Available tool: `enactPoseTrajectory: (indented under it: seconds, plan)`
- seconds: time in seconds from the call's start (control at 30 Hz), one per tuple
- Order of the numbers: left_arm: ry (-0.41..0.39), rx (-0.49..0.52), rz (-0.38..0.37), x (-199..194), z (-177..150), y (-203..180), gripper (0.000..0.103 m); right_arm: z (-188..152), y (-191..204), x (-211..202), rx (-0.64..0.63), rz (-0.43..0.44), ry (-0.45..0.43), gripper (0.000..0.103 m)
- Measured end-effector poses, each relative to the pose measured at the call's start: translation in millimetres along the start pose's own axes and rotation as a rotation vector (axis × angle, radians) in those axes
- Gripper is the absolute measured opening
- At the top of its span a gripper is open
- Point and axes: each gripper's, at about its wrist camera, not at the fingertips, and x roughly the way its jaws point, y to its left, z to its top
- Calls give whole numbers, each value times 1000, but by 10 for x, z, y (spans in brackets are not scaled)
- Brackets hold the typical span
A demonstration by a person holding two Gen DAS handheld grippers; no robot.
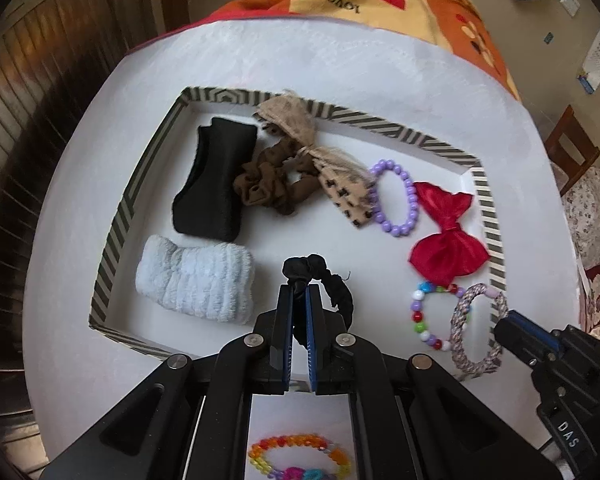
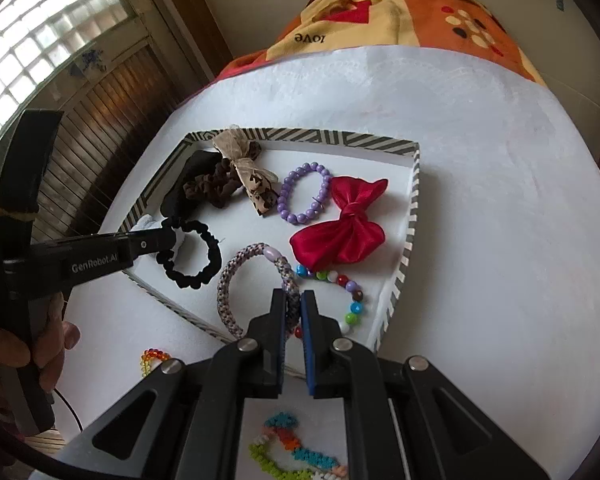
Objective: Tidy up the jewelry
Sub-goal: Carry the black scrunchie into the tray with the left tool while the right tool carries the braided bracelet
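- Step in hand: carrying two pieces into the striped-rim tray [image 1: 112, 236], one per hand.
- Left hand-held gripper [image 1: 299, 292]: jaws closed tight on the black scrunchie [image 1: 332, 284], pinched at its knotted end; rest of the loop hanging to the right of the fingers, over the tray's white floor.
- Right hand-held gripper [image 2: 294, 304]: jaws closed on the braided multicolour bracelet [image 2: 236, 280], gripped on its right side; loop standing out to the left, over the near part of the tray.
- Already in tray: black headband [image 1: 208, 184], pale blue fluffy band [image 1: 196, 280], brown scrunchie [image 1: 268, 184] with a tan bow [image 1: 300, 136] across it, purple bead bracelet [image 1: 396, 200], red bow [image 1: 448, 236], mixed-colour bead bracelet [image 1: 424, 316].
- Still out on the white-covered bench [image 1: 260, 52], nearer than the tray: rainbow bead bracelet [image 1: 300, 460] under the left tool; chunky coloured bead piece [image 2: 300, 452] under the right tool.
- Next, by judgement: lower each piece into a free patch, then open the jaws. Free floor for the scrunchie between fluffy band and red bow. Bracelet slot tight: mixed-colour beads just beside it, red bow close behind.
- Risk: scrunchie fabric snagging on the pad at release; two tools close together over the same tray.
- After that: back for the two bead pieces on the bench.
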Motion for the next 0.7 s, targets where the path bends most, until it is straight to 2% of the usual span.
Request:
enactPoseTrajectory:
  seconds: [0.7]
  plan:
    - [32, -43, 39, 155, -73, 242, 0, 301, 188, 581, -73, -8, 75, 7]
